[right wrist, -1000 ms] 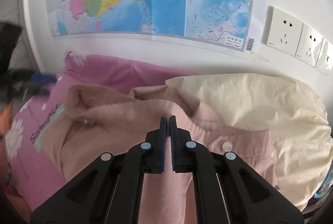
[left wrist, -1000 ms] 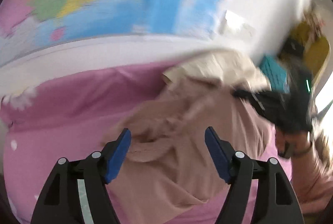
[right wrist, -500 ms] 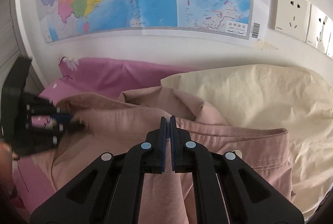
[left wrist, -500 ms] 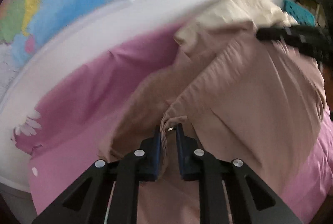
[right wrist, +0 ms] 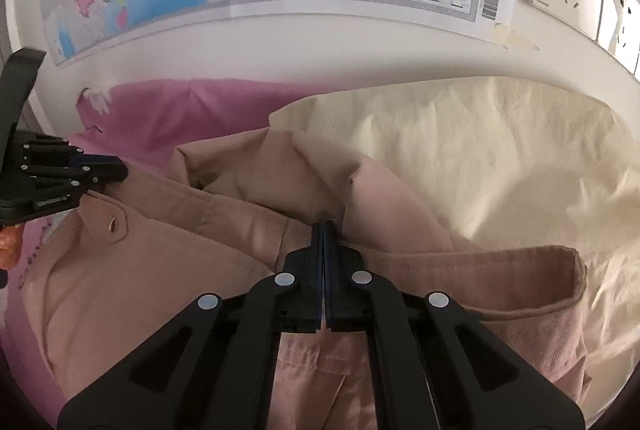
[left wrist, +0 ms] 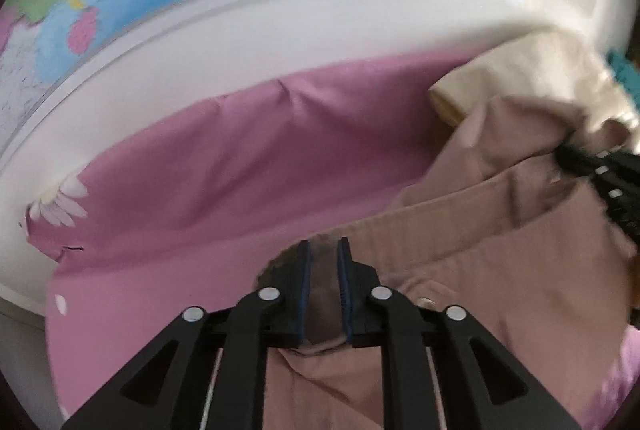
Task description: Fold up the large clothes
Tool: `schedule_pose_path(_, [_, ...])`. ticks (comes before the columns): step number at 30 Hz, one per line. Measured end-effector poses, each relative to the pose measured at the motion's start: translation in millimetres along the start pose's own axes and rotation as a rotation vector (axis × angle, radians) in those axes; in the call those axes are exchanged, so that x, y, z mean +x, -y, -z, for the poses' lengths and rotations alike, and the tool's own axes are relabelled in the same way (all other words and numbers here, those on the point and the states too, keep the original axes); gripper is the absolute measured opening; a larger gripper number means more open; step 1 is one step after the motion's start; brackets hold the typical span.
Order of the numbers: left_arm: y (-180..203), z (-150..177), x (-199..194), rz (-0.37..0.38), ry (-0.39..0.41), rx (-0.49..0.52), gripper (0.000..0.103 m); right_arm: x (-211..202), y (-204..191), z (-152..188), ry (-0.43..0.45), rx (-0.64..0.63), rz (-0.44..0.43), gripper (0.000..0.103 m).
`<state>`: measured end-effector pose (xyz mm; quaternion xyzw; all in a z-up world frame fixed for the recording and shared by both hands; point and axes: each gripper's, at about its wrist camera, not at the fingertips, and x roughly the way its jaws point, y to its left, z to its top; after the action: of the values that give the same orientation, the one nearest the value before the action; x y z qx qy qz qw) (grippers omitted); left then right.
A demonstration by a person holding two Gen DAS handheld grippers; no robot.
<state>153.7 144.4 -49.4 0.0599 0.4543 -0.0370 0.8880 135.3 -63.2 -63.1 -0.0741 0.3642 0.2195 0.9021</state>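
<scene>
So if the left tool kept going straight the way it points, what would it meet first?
Probably the pink bedsheet just past the garment edge pinched in the left tool, then the wall; depth is unclear.

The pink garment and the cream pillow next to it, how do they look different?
The pink garment is dusty pink, with a button and stitched seams; the cream pillow is plain pale cream. The garment lies loose and creased, overlapping the pillow's near edge; the pillow sits puffed up against the wall. The right gripper is shut on the garment, not the pillow. Both rest on the pink bedsheet.

Dusty-pink buttoned garment [right wrist: 168, 262] — rumpled, partly folded — on pink bedsheet, edge over cream pillow
</scene>
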Motion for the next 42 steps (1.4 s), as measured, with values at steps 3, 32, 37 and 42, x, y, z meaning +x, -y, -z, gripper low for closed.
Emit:
schedule_pose_path(3, [1.8, 14.7, -32.7, 0.001, 0.102, 0.037, 0.046, -32.5, 0.5, 5.3, 0.054, -0.034, -0.056, 0.039])
schedule_pose_path(32, [-50.4, 140.0, -74.3, 0.169, 0.076, -0.194, 0.080, -151.0, 109.4, 99.5, 0.005, 0.299, -0.062, 0.083])
schedule_pose_path(37, [-55.2, 186.3, -67.2, 0.288, -0.011, -0.290, 0.080, -148.0, 139.4, 161.4, -0.071, 0.540, -0.161, 0.085])
schedule_pose_path(42, [-44.7, 202.5, -61.2, 0.394, -0.014, -0.365, 0.082, -141.5, 142.0, 193.9, -0.080, 0.670, -0.285, 0.089])
